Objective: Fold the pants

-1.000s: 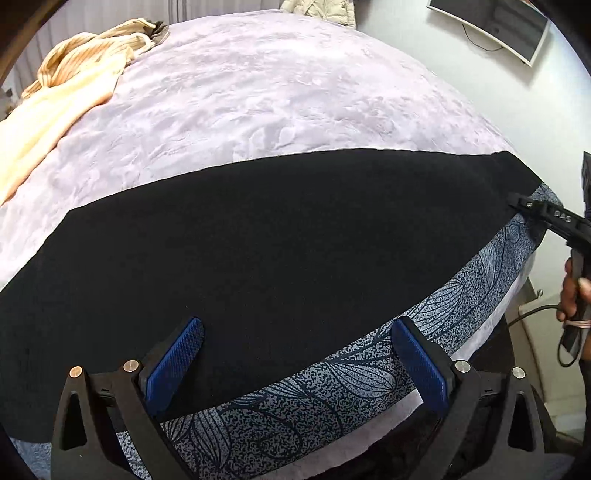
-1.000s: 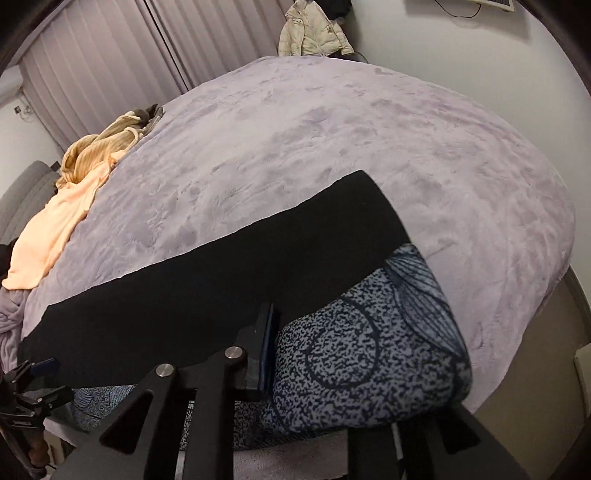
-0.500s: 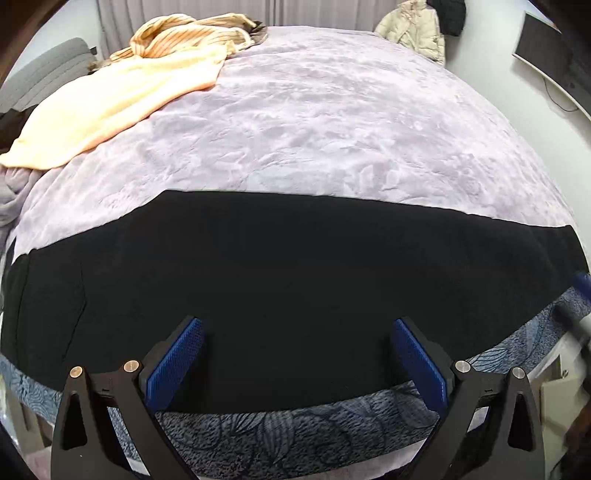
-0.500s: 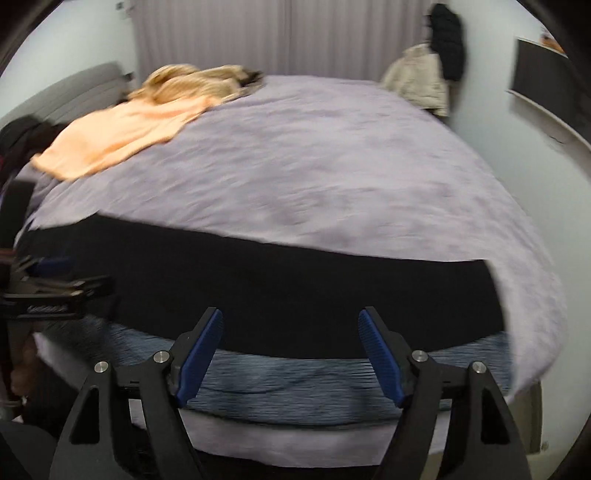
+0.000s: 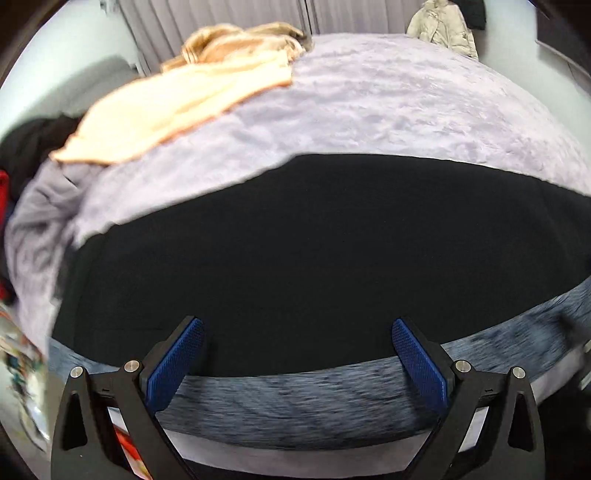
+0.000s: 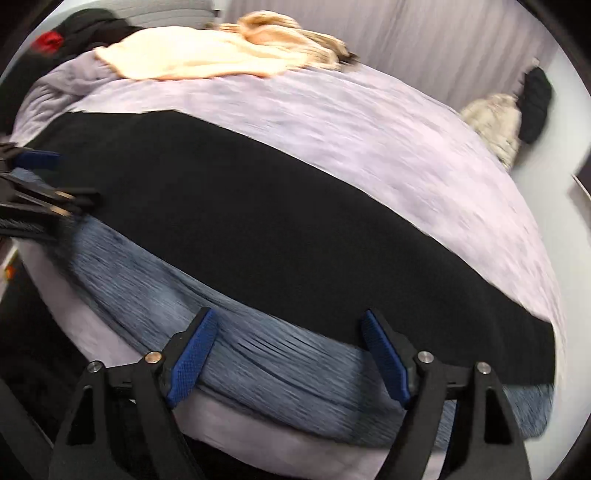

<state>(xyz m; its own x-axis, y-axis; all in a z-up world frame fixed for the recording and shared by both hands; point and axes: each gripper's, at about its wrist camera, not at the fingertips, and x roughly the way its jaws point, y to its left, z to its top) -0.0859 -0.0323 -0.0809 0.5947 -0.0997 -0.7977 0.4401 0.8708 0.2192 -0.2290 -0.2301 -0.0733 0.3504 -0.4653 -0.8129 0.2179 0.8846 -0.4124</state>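
The black pants [image 5: 317,251] lie flat in one long band along the near edge of the bed, also seen in the right wrist view [image 6: 258,221]. My left gripper [image 5: 297,356] hovers open over their near edge, close to the left end, with only cloth below the blue pads. It also shows at the left edge of the right wrist view [image 6: 37,184]. My right gripper [image 6: 290,352] is above the patterned sheet just in front of the pants' right half. Its jaws are opening and nothing sits between them.
A lilac blanket [image 5: 406,110] covers the bed, with a blue-grey patterned sheet [image 6: 166,280] showing along the front edge. A peach garment [image 5: 177,107] and a striped one [image 5: 240,37] lie at the far left. A beige jacket [image 5: 443,26] hangs by the far wall. Dark clothes [image 6: 85,26] are piled at the left.
The right gripper has let go at the pants' right end, opened wide and rolled level. Both views have swung leftward along the pants, and the left gripper stays open.
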